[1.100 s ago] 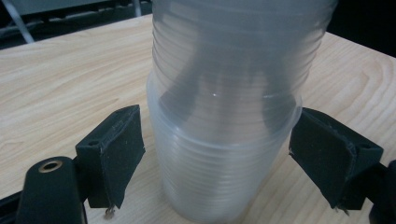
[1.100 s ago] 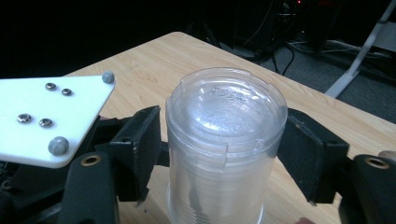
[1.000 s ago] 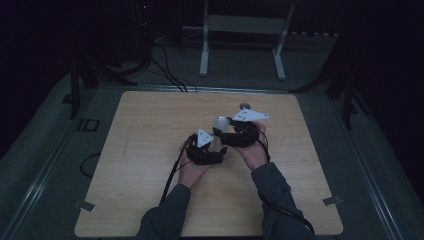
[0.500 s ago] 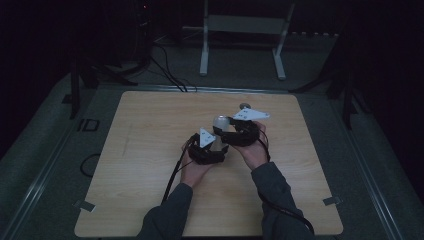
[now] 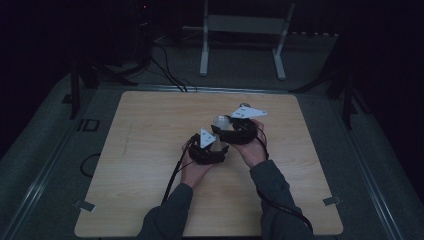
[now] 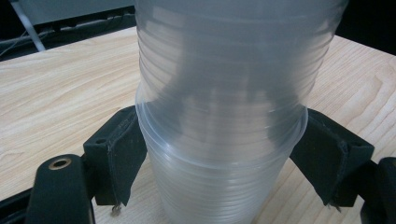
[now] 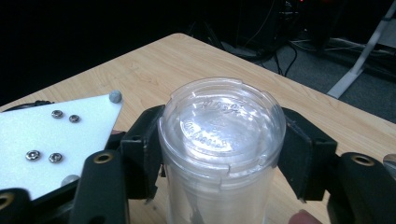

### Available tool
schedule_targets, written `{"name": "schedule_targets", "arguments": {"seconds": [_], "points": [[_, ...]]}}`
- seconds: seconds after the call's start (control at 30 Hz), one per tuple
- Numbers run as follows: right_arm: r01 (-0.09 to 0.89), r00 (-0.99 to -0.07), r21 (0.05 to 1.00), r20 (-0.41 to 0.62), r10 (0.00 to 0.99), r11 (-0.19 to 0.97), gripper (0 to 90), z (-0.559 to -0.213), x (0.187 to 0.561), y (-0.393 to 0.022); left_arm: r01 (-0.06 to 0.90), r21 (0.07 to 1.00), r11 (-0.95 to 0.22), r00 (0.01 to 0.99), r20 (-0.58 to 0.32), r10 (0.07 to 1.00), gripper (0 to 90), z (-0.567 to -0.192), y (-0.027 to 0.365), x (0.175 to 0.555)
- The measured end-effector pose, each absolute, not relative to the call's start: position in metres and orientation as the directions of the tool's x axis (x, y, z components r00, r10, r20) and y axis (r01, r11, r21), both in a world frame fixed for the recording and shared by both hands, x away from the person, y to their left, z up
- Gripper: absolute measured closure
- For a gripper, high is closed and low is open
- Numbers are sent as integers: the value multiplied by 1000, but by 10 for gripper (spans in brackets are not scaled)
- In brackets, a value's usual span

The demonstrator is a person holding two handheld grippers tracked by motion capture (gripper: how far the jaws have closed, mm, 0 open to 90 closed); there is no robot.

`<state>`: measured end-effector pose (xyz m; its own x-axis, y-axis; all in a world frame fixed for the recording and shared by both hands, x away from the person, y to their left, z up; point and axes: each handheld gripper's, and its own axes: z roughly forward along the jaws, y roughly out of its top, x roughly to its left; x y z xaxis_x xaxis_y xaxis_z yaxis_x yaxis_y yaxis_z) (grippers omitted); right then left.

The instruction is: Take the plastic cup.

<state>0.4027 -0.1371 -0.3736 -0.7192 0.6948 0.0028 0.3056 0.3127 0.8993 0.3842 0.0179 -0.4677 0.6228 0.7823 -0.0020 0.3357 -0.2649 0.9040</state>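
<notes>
Presently, stack of clear cups [image 6: 219, 116]: ribbed, translucent, inverted, mid-table [image 5: 150, 150].
Top base [image 7: 219, 116]: embossed lettering, unreadable.
Left gripper [image 6: 219, 158]: jaws just closed, clasping lower cups.
Right gripper [image 7: 222, 149]: jaws just closed, clasping the top cup.

Stack of clear plastic cups [image 6: 219, 116], nested upside down, base up, standing upright near middle of table [image 5: 150, 150], a bit right of centre. Ribbed see-through walls, rims crowded close together lower down. Top cup [image 7: 223, 122] has round flat base w/ embossed lettering, too faint to read. In high view the stack [image 5: 220, 125] shows as a pale column.
</notes>
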Motion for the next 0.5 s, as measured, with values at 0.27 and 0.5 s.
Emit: {"name": "schedule_targets", "arguments": {"seconds": [0.27,0.5], "points": [[292,-718,907,-3,696,305,394,-370,400,-139,330,904,-272,627,6,779,210,-468,17,384],[268,-720,925,7,694,269,405,-356,396,-143,333,903,-273,627,4,779,209,-467,18,384]]}}
